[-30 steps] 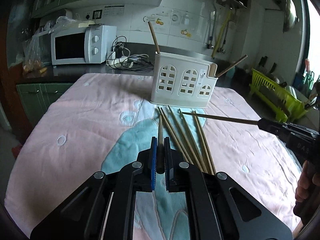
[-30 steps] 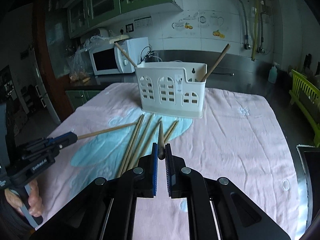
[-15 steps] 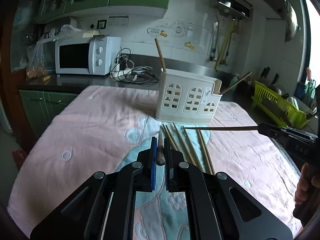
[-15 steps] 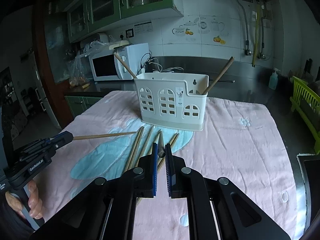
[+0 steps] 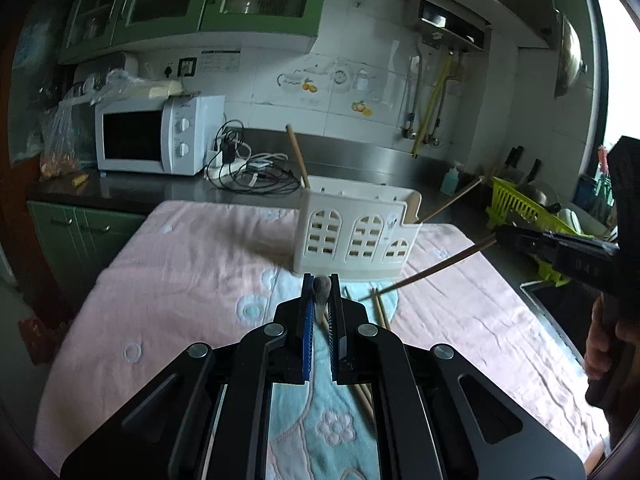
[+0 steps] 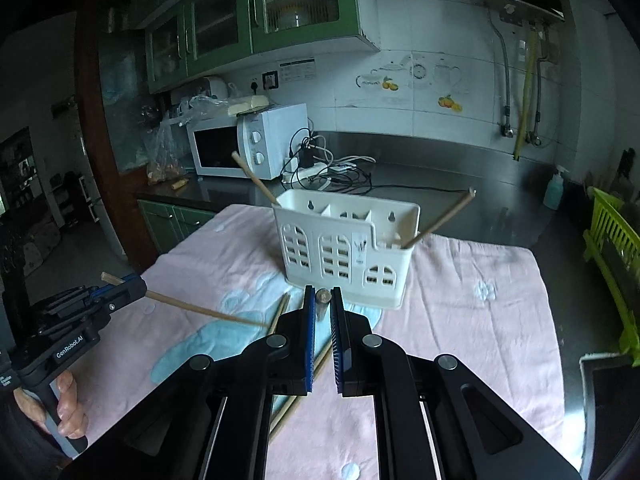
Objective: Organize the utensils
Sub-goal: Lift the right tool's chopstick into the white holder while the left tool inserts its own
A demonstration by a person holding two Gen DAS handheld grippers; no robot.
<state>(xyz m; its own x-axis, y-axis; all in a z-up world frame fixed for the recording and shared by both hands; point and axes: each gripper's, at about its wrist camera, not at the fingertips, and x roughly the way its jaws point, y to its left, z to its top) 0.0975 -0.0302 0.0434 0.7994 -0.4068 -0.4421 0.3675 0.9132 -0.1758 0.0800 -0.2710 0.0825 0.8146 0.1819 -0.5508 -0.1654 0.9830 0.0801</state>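
Each gripper is clamped on one chopstick. The left gripper holds its chopstick end-on between the jaws, as does the right gripper with its own chopstick. Just beyond both jaws stands the white holder (two sticks leaning inside); loose chopsticks, probably several, lie on the bench below.

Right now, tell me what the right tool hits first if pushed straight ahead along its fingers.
Probably the white plastic utensil caddy, low on its arched-window front wall; the right tool points straight at it, though depth is unclear.
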